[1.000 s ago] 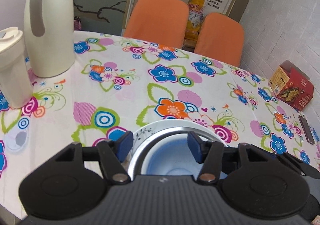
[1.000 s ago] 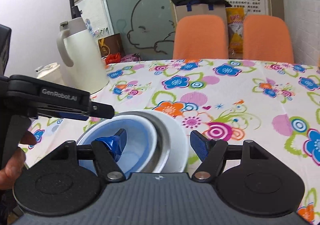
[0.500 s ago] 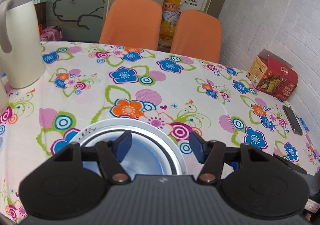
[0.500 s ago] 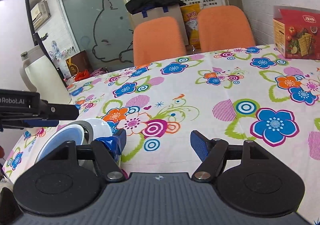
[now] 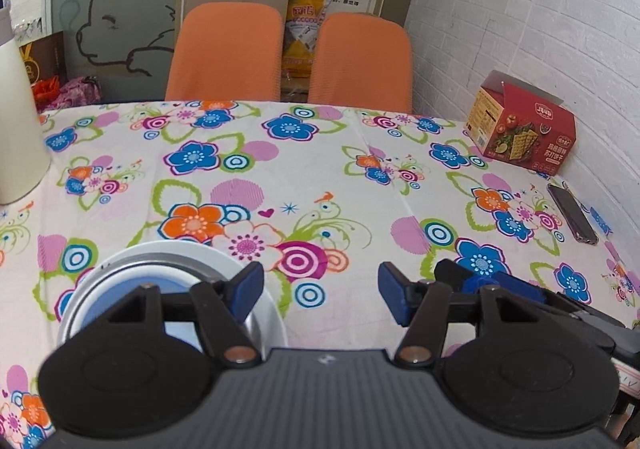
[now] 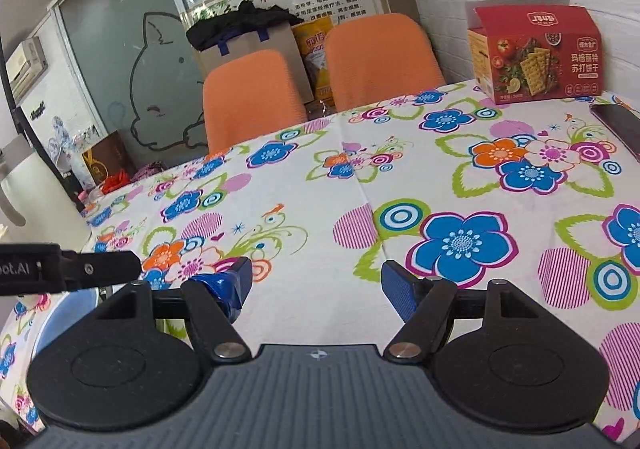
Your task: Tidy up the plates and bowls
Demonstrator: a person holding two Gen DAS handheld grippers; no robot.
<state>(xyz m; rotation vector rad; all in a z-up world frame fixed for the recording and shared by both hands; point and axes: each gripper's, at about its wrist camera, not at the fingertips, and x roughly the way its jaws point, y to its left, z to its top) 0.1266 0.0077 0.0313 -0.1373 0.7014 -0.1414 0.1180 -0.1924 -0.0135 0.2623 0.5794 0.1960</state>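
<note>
Your left gripper [image 5: 320, 289] and right gripper [image 6: 316, 285] both stand apart, nothing between the pads. The stacked bowls [image 5: 120, 289] sit on a white plate [image 5: 264, 313] at lower left of the left view. A cracker box [image 5: 524, 129] and a phone [image 5: 572, 213] crowd the right edge by the wall; a white jug [image 5: 16, 121] blocks the left. The floral tablecloth's [image 5: 320, 177] middle lies open.

Floral tablecloth [image 5: 340, 177], orange chairs [image 5: 226, 53]
</note>
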